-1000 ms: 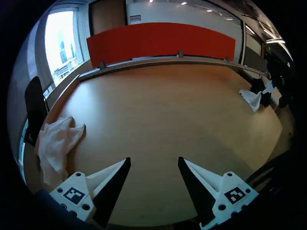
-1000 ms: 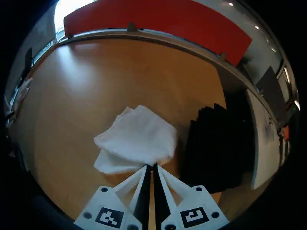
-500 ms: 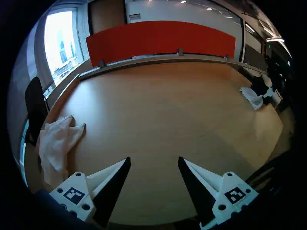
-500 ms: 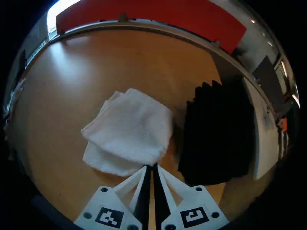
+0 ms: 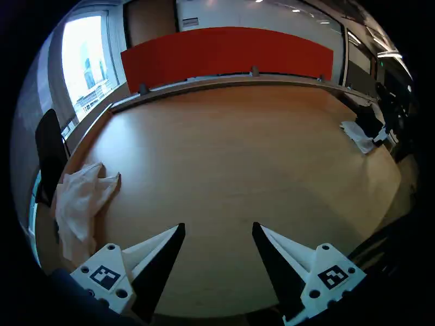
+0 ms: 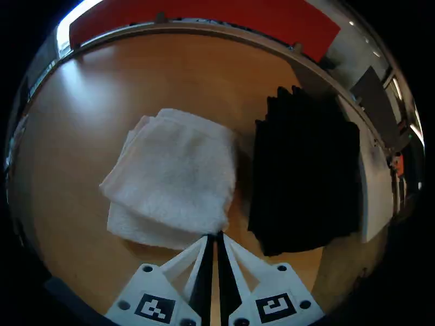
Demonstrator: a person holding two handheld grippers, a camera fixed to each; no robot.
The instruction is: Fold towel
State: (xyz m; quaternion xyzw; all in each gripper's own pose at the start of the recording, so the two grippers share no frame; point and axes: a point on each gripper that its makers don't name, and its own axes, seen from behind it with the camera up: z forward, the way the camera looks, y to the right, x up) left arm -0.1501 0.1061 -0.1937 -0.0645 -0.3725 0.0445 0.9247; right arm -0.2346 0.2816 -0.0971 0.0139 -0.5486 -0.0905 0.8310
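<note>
The right gripper (image 6: pixel 213 239) is hovering by the folded towel (image 6: pixel 171 174), jaws pressed together; left gripper (image 5: pixel 217 225) is hanging, jaws spread.

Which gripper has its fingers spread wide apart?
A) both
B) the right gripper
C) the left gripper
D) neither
C: the left gripper shows a wide gap between its fingers above the table, while the right gripper has its fingers together at the near edge of the folded towel.
</note>
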